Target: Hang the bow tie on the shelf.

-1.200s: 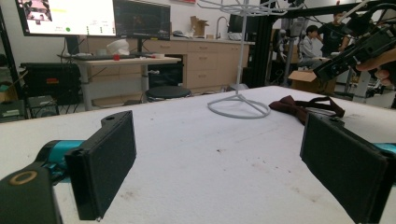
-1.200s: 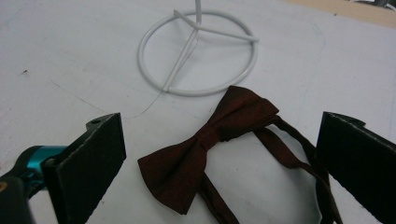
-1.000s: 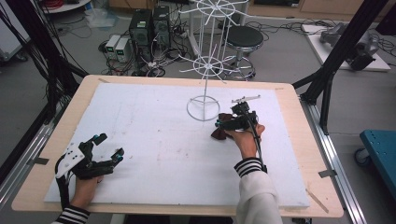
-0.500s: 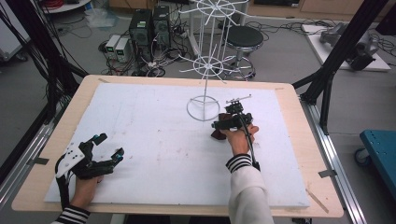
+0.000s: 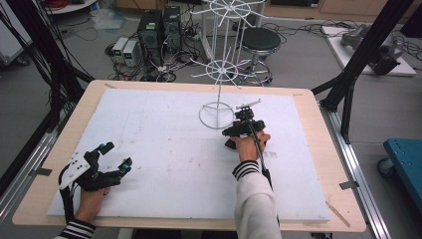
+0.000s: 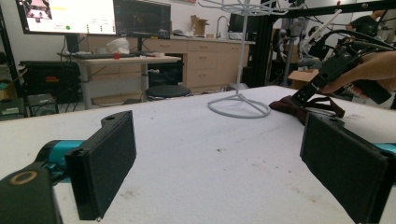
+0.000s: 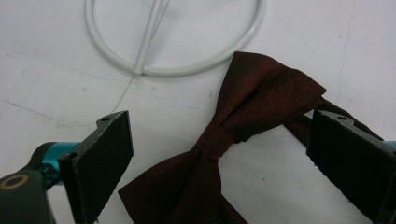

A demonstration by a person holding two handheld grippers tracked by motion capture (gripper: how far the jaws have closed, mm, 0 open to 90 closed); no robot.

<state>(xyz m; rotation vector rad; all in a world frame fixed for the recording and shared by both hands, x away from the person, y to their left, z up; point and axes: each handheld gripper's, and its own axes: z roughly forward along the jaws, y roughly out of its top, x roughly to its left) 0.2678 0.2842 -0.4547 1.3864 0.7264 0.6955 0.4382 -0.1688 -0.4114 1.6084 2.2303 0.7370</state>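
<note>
Right tool (image 7: 219,163) has crept forward, jaws spread over the bow tie (image 7: 243,121) beside the stand's ring (image 5: 216,115); left tool (image 5: 113,157) stays put on the worktop (image 5: 149,134), jaws spread

Dark red bow tie (image 7: 243,140) between spread fingers (image 7: 100,163), white wire ring (image 7: 173,46) just beyond

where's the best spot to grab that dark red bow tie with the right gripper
Probably the centre knot of the bow tie, coming straight down from above. It lies flat on the white mat, and the knot is its narrowest part, already between the right gripper's open jaws.
</note>
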